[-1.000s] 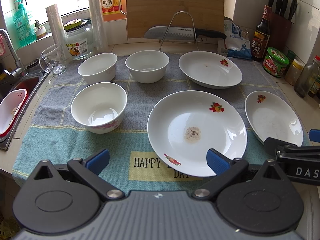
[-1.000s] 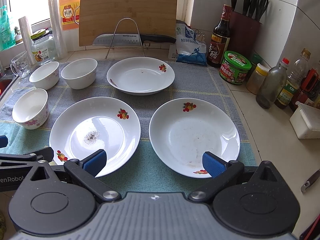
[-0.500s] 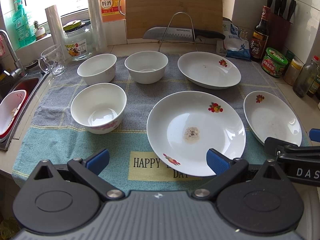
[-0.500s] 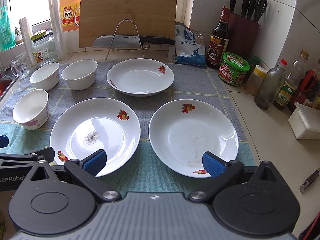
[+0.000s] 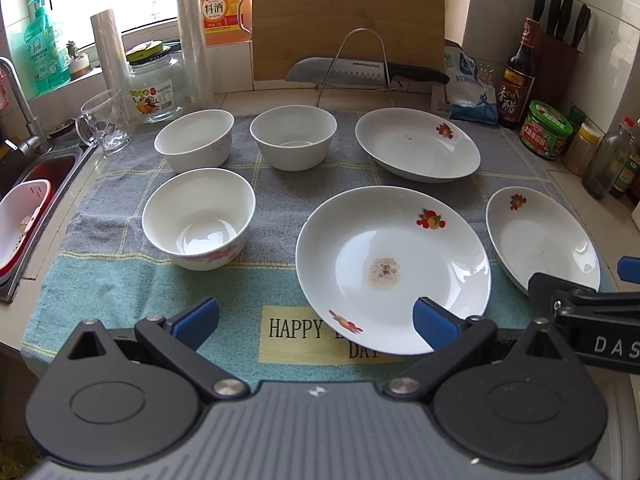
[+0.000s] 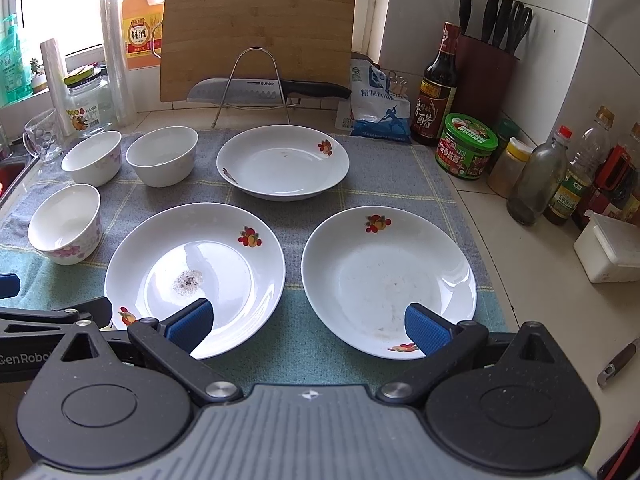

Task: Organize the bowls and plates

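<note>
Three white plates with fruit prints lie on a blue-grey towel: a near one with a dirty speck patch, a right one and a far one. Three white bowls stand at the left: a near bowl, a far-left bowl and a far-middle bowl. My left gripper hangs open over the towel's front edge. My right gripper is open too, near the front rims of two plates. Neither holds anything.
A sink with a red-white basket lies at the left. A cutting board, knife on a wire rack, jar, glass mug and bottles line the back. Sauce bottles and jars and a white box stand at the right.
Both views have shifted only slightly, with the dishes sitting a touch lower and nearer in the frames. Nothing on the towel has moved and both grippers stay open.
</note>
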Demonstrator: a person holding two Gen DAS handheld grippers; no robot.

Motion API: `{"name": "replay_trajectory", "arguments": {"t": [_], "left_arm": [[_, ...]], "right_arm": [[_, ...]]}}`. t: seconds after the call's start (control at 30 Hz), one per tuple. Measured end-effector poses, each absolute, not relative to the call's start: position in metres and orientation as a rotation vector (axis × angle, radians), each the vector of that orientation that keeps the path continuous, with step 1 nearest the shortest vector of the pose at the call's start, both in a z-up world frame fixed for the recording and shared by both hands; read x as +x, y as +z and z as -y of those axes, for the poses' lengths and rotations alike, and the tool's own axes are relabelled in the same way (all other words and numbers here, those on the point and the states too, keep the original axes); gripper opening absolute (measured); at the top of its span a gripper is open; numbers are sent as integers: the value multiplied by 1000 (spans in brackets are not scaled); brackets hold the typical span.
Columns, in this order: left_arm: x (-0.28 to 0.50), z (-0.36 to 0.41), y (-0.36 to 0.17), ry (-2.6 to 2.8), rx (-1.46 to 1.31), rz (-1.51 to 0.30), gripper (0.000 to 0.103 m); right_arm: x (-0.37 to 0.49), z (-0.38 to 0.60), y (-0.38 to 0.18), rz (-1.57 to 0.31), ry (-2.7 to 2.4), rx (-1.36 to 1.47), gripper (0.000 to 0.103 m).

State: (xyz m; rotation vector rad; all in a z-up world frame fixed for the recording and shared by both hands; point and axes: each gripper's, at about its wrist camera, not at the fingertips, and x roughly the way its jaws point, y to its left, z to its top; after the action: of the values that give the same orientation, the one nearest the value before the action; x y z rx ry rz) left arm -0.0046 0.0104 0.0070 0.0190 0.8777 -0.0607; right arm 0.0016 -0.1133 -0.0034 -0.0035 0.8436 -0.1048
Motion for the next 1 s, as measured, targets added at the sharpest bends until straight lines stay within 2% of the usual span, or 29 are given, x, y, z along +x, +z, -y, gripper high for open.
{"name": "replay_trajectory", "arguments": {"t": [0.5,1.0], "left_arm": [[3,-29,16,-193,3,-816,102],[10,-39,17,-323,21,-759,102]], "right_arm": [[-5,105,7,-756,-141,-5,103],[-30,141,-3,-696,-270,-37,103]]}}
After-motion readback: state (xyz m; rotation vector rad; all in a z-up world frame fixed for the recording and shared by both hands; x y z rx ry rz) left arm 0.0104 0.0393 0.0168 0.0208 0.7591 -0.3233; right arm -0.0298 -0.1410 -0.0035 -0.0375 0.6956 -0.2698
